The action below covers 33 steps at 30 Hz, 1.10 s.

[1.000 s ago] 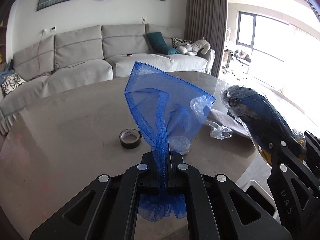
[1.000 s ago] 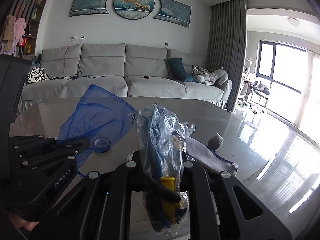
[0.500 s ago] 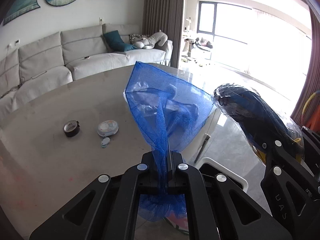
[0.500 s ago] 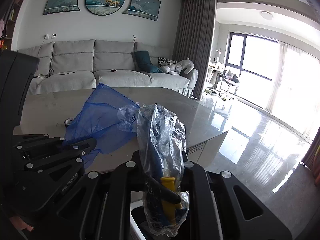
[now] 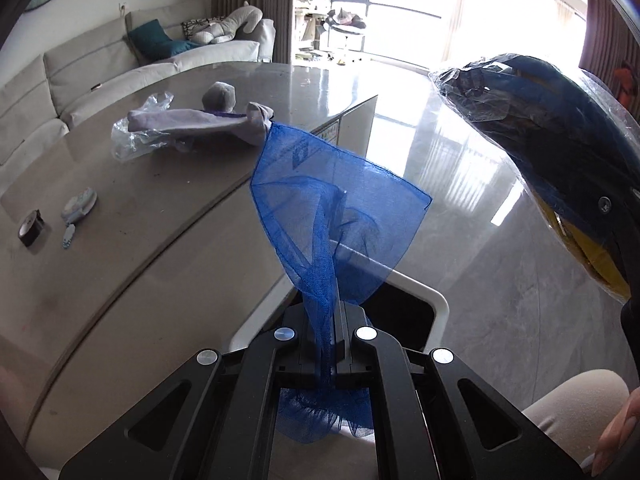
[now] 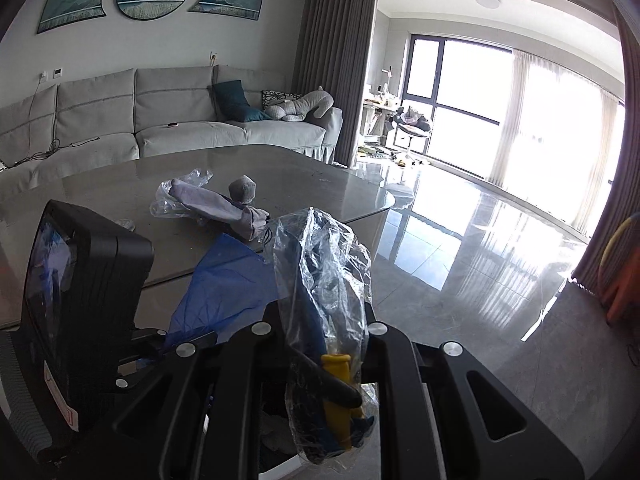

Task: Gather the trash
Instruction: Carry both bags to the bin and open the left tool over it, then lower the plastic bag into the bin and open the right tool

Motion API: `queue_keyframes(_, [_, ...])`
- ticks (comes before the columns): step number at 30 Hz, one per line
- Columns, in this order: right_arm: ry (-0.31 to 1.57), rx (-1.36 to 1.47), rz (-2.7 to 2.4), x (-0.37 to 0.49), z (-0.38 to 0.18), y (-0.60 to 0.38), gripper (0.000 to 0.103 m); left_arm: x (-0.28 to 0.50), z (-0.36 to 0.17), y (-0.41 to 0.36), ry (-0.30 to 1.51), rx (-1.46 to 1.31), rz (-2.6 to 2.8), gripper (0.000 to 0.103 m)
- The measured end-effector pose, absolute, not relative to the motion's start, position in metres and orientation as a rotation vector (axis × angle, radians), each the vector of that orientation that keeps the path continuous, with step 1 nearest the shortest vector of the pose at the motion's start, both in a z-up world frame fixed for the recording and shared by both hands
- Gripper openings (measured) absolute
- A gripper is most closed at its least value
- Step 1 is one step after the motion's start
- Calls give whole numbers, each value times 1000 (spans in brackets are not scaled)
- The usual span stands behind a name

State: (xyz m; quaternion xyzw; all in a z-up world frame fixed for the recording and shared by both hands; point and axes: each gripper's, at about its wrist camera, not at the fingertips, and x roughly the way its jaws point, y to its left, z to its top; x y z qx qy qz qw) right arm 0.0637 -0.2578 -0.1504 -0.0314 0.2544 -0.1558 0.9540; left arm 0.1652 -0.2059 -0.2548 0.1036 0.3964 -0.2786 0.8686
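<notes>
Both my tongs have swung off the table [image 5: 132, 240] and now hang past its edge, over the white-rimmed bin [image 5: 438, 300] that was not below them a second ago. My left tongs [image 5: 331, 344] are clenched tight on the blue mesh net [image 5: 340, 208], which fans out ahead of the tips and bunches up behind them; the bin's dark opening lies just under and beyond it. My right tongs [image 6: 326, 344] grip the clear plastic bag with something blue and yellow inside [image 6: 324, 280], the bag standing up between the pads and sagging below them, with the bin's rim just showing beneath. So the carry looks nearly done, and I judge that letting go comes next, once each piece hangs squarely over the opening; the light net may cling to the pads or drift. Off to the left, back on the table, lie a grey cloth bundle with crumpled plastic [image 5: 188, 124], a small round item [image 5: 80, 204] and a tape roll [image 5: 31, 227], possibly still to fetch.
</notes>
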Motion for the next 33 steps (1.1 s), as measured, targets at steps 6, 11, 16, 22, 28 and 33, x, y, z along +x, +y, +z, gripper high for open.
queue_keyframes(6, [548,-40,-336,65,-165,-275,15,168,-278,-227,894,237,-613,6])
queue_keyframes(11, [569,-29,-345,68,-177,-282,15,176,-301,-233,971,258,-622,99])
queue_keyframes(16, [594,-20,-350,73,-187,-286,16,181,-318,-235,1005,304,-608,99])
queue_keyframes(22, [599,-17,-338,75,-191,-282,16,184,-308,-226,963,307,-580,99])
queue_keyframes(28, [603,-11,-320,77,-193,-277,16,188,-285,-206,904,251,-532,99])
queue_keyframes(33, [619,32,-297,87,-200,-273,17,190,-262,-182,825,231,-439,98])
